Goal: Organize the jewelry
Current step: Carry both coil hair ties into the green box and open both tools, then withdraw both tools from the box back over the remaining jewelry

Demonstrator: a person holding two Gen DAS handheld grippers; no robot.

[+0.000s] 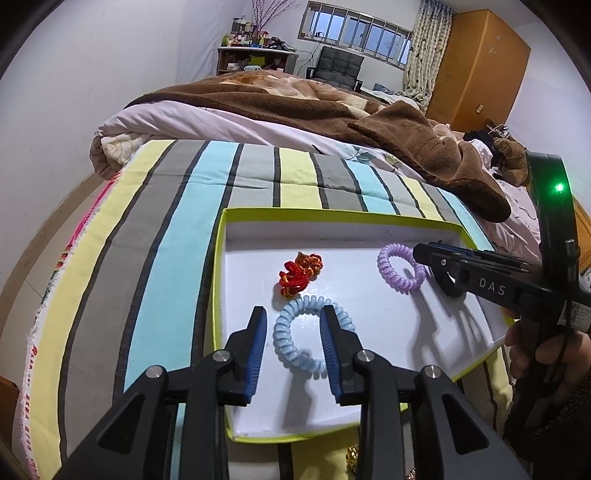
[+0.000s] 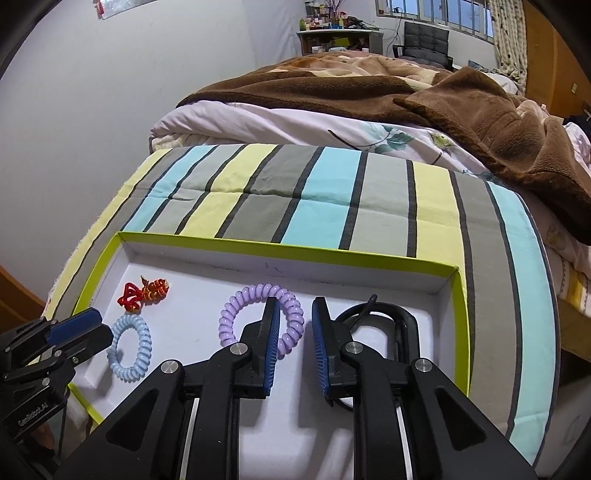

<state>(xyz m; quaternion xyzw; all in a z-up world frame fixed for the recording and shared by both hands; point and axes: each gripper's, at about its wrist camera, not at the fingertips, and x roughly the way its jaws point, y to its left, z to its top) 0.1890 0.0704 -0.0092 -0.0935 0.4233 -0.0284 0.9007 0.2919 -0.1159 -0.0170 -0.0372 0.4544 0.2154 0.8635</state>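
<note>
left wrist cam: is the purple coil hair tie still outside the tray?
No, the purple coil hair tie lies on the white floor of the green-rimmed tray, right of the red ornament.

I'm in a home bedroom: a bed with a striped blue, yellow and grey sheet (image 2: pixel 332 199), a rumpled brown fleece blanket (image 1: pixel 295 103), an orange wooden wardrobe (image 1: pixel 476 66), a patterned curtain (image 1: pixel 424 48) beside barred windows (image 1: pixel 354 33).

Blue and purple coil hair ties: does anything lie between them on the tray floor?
No. Between the blue coil and purple coil only bare white tray floor shows, clearest from the right wrist.
</note>
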